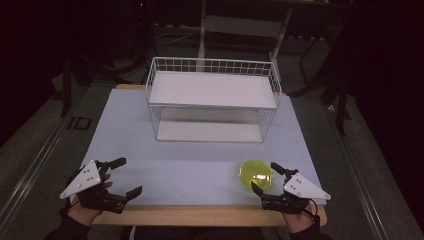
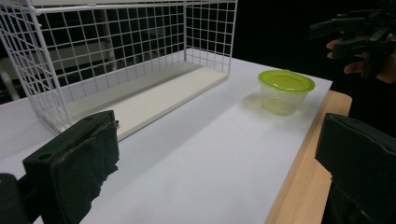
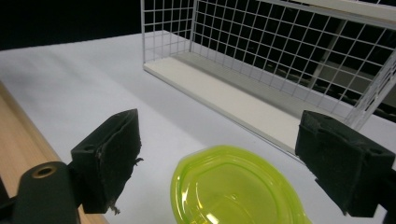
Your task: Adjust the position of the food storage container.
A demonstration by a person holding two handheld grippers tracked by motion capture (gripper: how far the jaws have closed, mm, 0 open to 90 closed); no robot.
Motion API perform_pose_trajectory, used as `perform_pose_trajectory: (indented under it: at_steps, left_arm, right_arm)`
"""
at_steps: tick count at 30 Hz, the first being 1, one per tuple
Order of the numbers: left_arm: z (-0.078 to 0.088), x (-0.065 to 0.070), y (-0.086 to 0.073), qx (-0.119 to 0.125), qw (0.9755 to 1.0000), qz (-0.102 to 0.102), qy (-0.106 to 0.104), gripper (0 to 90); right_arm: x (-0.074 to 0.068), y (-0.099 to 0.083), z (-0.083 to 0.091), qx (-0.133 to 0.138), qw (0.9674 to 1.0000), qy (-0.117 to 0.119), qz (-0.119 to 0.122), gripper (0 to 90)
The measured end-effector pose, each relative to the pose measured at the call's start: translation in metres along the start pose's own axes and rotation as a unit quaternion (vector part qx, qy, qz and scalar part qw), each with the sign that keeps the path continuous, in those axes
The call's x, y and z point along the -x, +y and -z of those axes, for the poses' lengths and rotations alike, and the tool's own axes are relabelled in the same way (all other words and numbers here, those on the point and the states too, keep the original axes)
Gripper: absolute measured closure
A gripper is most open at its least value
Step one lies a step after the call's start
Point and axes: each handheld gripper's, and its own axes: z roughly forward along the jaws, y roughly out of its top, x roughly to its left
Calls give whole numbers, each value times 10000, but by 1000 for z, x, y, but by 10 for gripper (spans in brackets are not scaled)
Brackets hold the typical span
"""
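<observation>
A small clear tub with a yellow-green lid [image 1: 256, 173] [image 2: 285, 91] [image 3: 233, 186] stands on the white table top near the front right. My right gripper [image 1: 267, 176] [image 3: 219, 149] is open, its jaws spread either side of the tub and just short of it, touching nothing. At the front left my left gripper [image 1: 127, 176] [image 2: 215, 163] is open too, with nothing between its jaws. In the left gripper view the right gripper [image 2: 359, 39] appears far off at the upper right, held by a hand.
A white wire shelf rack [image 1: 212, 100] [image 2: 112, 56] [image 3: 280, 60] with two white boards stands at the back middle of the table [image 1: 190, 160]. A wooden edge [image 1: 200, 215] runs along the front. The surroundings are dark floor and furniture legs.
</observation>
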Motion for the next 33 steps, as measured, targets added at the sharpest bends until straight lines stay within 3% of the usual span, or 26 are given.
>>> perform_pose_trajectory:
  at_steps: [4, 8, 10, 11, 12, 16, 17, 19, 20, 22, 27, 28, 29, 30, 31, 33]
  left_arm:
    - [2, 0, 1, 113, 9999, 95, -53, 2]
    - [1, 1, 1, 107, 9998, 116, -90, 2]
    - [0, 1, 1, 62, 9999, 112, -86, 2]
    - [0, 1, 1, 59, 9999, 117, -88, 2]
    - [0, 1, 1, 66, 9998, 133, -93, 2]
    - [0, 1, 0, 48, 9998, 167, -103, 2]
    - [-1, 1, 0, 33, 9998, 167, -108, 2]
    - [-1, 1, 0, 22, 9998, 148, -119, 2]
    - [-2, 1, 0, 6, 9998, 142, -127, 2]
    - [-2, 1, 0, 3, 9998, 146, -116, 2]
    - [-3, 1, -1, -19, 9998, 153, -114, 2]
    - [-3, 0, -1, -29, 9998, 165, -112, 2]
    - [-3, 0, -1, -29, 9998, 165, -112, 2]
    - [-3, 0, -1, -29, 9998, 171, -107, 2]
    - [-3, 0, -1, -32, 9998, 170, -106, 2]
    - [-4, 1, -1, -31, 9998, 171, -99, 2]
  right_arm:
    - [-1, 1, 2, 46, 10000, -14, 8, 137]
    - [-4, 2, 2, 54, 9999, 131, 21, 139]
    - [-9, 5, 1, -10, 9995, 302, 84, 182]
    - [-9, 6, 0, -100, 9984, 547, 88, 198]
    - [-9, 6, 0, -100, 9984, 547, 88, 198]
    - [-7, 9, -1, -120, 9987, 487, -97, 153]
    - [-4, 12, -1, 19, 9993, 282, -252, 152]
    - [-3, 13, 0, 88, 9989, 295, -343, 152]
    - [3, 16, 1, 143, 9981, 212, -568, 157]
    - [8, 18, 0, 40, 9981, 82, -602, 177]
    - [24, 19, 2, -29, 9976, 86, -693, 192]
    - [33, 18, 3, -106, 9972, 12, -743, 233]
    - [33, 18, 3, -106, 9972, 12, -743, 233]
    - [37, 17, 4, -167, 9972, 2, -734, 286]
    - [45, 14, 7, -347, 9976, -164, -569, 390]
    - [50, 12, 7, -449, 9973, -174, -549, 395]
